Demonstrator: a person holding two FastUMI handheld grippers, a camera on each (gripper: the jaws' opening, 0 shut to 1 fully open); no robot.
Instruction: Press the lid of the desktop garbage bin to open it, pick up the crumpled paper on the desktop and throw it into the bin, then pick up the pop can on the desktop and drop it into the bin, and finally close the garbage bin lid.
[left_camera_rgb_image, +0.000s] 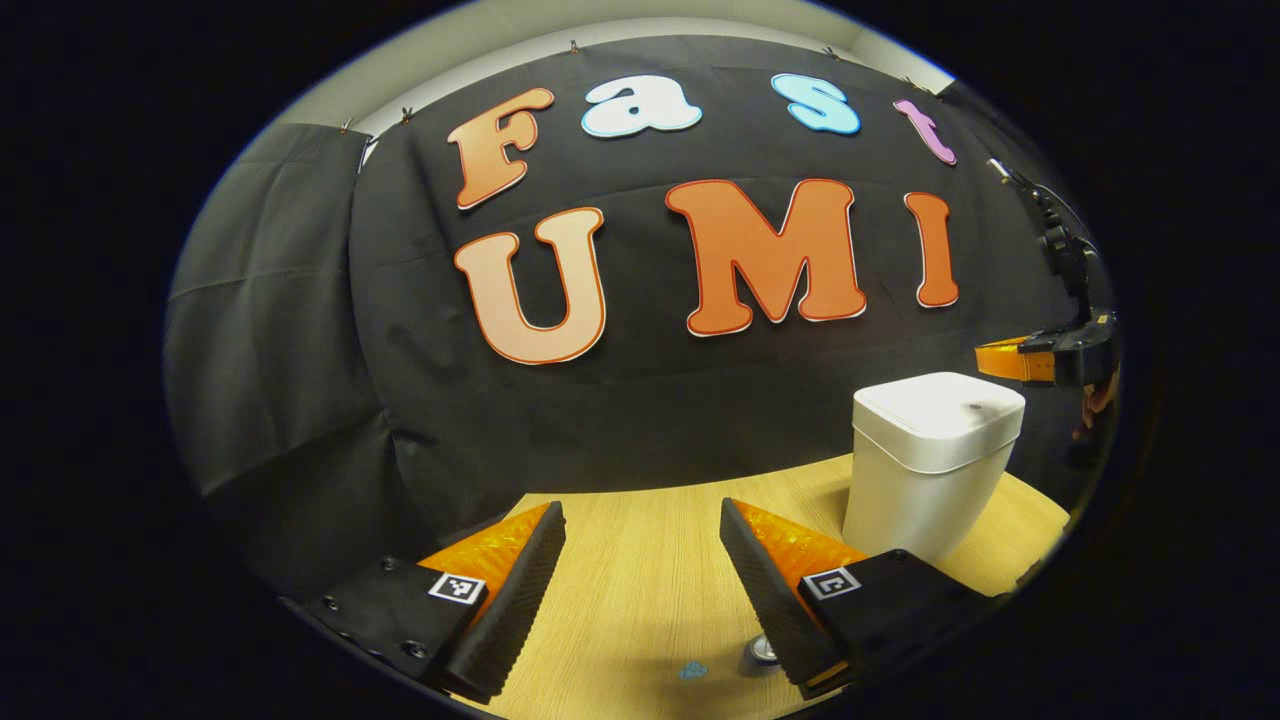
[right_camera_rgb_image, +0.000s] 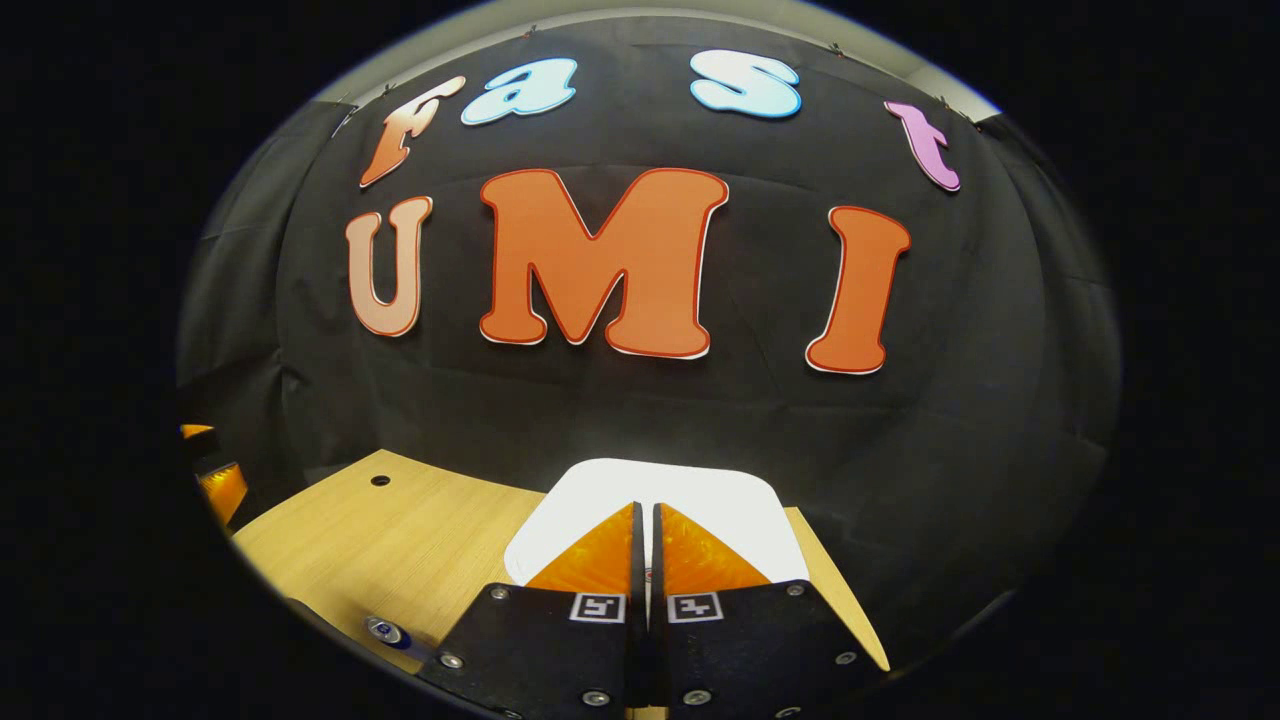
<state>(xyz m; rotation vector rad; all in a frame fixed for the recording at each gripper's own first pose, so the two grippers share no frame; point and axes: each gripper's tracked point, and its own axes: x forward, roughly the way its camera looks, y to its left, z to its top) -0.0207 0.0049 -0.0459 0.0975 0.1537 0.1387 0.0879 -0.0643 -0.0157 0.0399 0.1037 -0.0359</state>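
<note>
With fingers together, the right hand-held gripper (right_camera_rgb_image: 645, 520) hovers over the bin (left_camera_rgb_image: 935, 460) at lower centre, lid closed (left hand-held gripper (left_camera_rgb_image: 640, 560) spread), can (right_camera_rgb_image: 385, 631) on the surface (right_camera_rgb_image: 400, 540); every step remains.

The bin (left_camera_rgb_image: 935, 460) stands on the table (left_camera_rgb_image: 640, 580), the can (right_camera_rgb_image: 385, 631) to its left.
</note>
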